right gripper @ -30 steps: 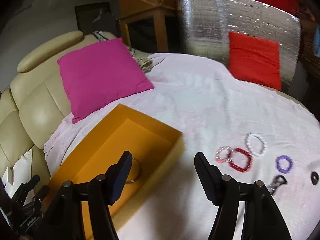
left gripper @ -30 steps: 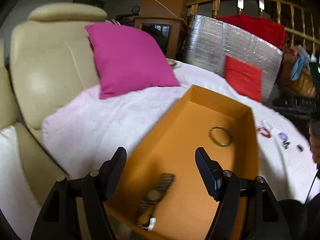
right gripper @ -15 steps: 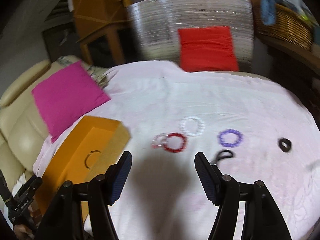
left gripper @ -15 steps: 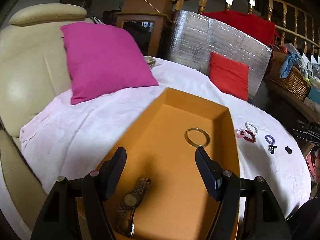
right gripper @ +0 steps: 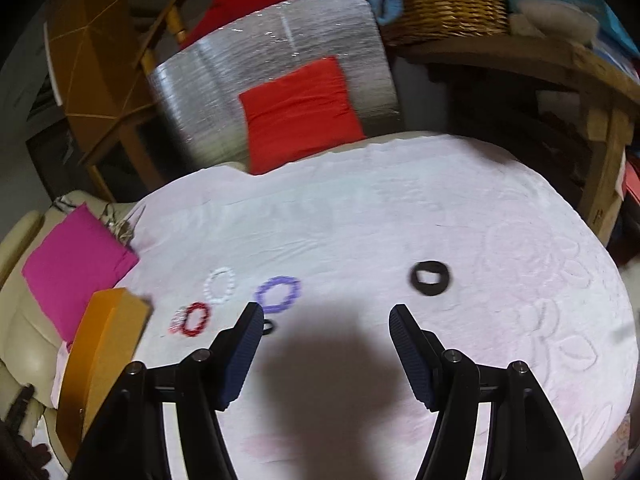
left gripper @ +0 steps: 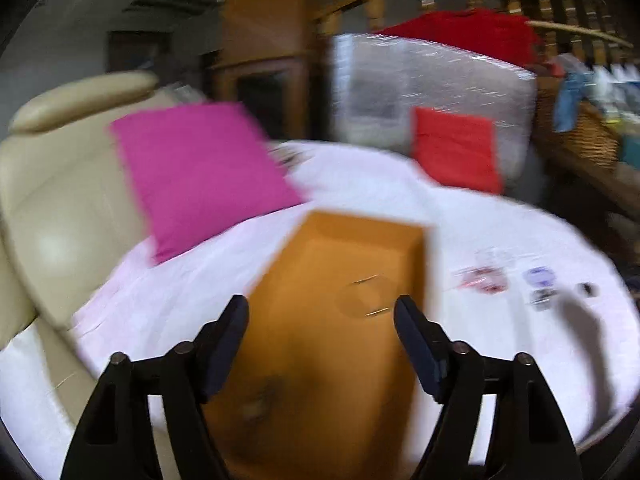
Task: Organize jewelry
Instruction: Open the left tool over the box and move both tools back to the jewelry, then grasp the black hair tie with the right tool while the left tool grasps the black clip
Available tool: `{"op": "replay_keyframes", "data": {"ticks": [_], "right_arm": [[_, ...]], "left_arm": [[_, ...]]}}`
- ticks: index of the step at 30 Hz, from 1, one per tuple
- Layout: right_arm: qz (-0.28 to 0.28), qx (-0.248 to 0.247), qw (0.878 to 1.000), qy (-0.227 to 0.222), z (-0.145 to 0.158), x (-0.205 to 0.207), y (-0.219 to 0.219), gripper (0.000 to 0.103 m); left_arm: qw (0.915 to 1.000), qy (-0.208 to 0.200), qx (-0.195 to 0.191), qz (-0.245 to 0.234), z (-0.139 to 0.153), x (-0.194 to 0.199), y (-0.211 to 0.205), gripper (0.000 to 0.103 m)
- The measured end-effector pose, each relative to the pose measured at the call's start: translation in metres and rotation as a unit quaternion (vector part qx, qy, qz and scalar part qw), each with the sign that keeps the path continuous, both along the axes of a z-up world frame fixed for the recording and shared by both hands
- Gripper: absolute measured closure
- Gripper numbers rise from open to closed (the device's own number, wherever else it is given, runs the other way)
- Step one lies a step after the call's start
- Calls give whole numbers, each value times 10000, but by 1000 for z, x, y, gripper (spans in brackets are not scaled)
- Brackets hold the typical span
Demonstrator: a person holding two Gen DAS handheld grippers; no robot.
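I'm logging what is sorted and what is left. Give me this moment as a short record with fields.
surface: white cloth
container: orange box
in box: thin ring; a blurred item, perhaps a watch
on cloth: red bracelet, white bracelet, purple bracelet, black band
left gripper: jaws opening, nothing between them, above the box
right gripper: open, empty, above the cloth

No legible text, label, brand, number or sign found in either view. The left wrist view is motion-blurred throughout. The right wrist view is sharper, yet no surface in it carries readable lettering.
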State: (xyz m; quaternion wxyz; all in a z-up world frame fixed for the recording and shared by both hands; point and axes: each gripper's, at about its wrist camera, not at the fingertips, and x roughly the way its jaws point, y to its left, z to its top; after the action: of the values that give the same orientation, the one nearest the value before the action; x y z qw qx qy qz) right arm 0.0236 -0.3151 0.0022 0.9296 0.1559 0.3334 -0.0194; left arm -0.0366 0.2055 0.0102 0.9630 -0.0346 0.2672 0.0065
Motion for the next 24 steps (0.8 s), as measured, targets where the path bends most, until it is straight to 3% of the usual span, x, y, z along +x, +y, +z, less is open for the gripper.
{"op": "replay_keyframes", "data": {"ticks": [2, 4, 11, 18, 24], "right_arm": [[-26, 115, 9999, -2, -8, 1, -12, 34], [-92, 271, 9996, 19, -16, 0, -27, 34], [-185, 573, 9977, 305, -25, 2, -63, 34], [-555, 688, 9954, 358, -30, -6, -105, 34], [-481, 499, 9958, 602, -42, 22, -110, 39]], "left_arm": [[9979, 40, -184, -620, 12, 14, -42, 22], [9943, 205, -117, -1039, 14, 32, -83, 22], [9796, 845, 247, -1807, -21, 93, -210, 22], [9703, 1234, 338, -2054, -62, 121, -273, 22], [9637, 1301, 313, -2311, -84, 140, -297, 22]]}}
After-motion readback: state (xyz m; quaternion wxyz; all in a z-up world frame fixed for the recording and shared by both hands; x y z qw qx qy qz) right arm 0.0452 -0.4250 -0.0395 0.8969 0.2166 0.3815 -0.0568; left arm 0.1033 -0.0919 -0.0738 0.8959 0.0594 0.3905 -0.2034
